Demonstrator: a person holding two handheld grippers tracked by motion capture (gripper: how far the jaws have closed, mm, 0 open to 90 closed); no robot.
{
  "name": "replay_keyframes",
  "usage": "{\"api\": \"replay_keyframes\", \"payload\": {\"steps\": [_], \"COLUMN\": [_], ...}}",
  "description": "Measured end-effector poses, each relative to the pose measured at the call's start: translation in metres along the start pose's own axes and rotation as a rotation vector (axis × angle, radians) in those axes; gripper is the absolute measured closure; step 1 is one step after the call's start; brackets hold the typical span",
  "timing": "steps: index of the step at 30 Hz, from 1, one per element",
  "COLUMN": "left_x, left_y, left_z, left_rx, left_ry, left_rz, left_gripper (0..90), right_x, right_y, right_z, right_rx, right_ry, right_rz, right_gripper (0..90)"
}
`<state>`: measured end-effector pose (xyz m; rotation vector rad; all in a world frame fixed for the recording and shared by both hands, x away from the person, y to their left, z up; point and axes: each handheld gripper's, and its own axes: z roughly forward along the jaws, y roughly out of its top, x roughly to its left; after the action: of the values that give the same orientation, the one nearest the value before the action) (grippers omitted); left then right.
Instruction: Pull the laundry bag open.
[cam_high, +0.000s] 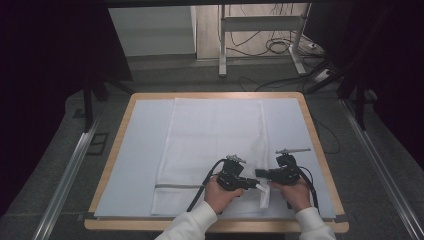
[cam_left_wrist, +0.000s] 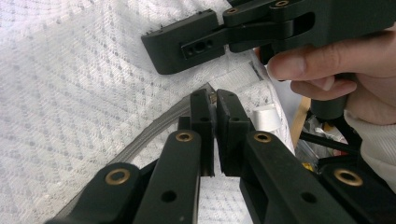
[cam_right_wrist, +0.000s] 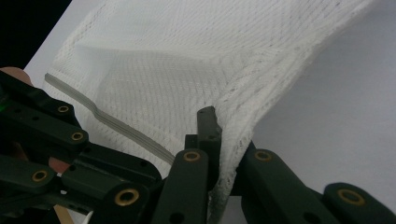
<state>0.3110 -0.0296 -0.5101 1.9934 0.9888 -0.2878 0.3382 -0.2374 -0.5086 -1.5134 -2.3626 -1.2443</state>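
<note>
No readable text anywhere — no label, brand, number or sign on anything.

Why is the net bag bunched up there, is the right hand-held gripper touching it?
Touching. In the right gripper view, the right hand-held gripper pinches the mesh bag edge between its closed jaws.

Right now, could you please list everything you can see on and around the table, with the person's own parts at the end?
mesh laundry bag: one, white, flat on the mat, its near right edge lifted
zipper: one, grey, across the bag's near end
mat: one, pale blue, covering the tabletop
table: one, light wood rim
metal frame: one, white-grey, on the floor beyond the table
cables: several, dark, on the floor by the frame
left gripper: one, black, shut on the zipper's end
right gripper: one, black, shut on the bag's edge
hands: two, white sleeves, at the near edge
</note>
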Motion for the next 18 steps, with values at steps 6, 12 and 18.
{"api": "replay_keyframes", "payload": {"steps": [6, 12, 18], "left_x": [0.003, 0.0047, 0.0082], "left_y": [-0.0014, -0.0035, -0.0038], "left_z": [0.0001, -0.0004, 0.0005], "left_rx": [0.002, -0.003, 0.002], "left_ry": [0.0, 0.002, 0.008], "left_rz": [-0.004, -0.013, -0.018], "left_gripper": [87.0, 87.0, 87.0], "right_x": [0.0003, 0.0005, 0.0006], "right_y": [-0.0002, -0.0008, -0.0011], "right_z": [-0.0006, -0.0004, 0.0004], "right_rx": [-0.003, -0.003, 0.0], "right_ry": [0.0, 0.003, 0.005], "right_rz": [-0.003, -0.006, -0.008], "right_gripper": [88.7, 88.7, 88.7]}}
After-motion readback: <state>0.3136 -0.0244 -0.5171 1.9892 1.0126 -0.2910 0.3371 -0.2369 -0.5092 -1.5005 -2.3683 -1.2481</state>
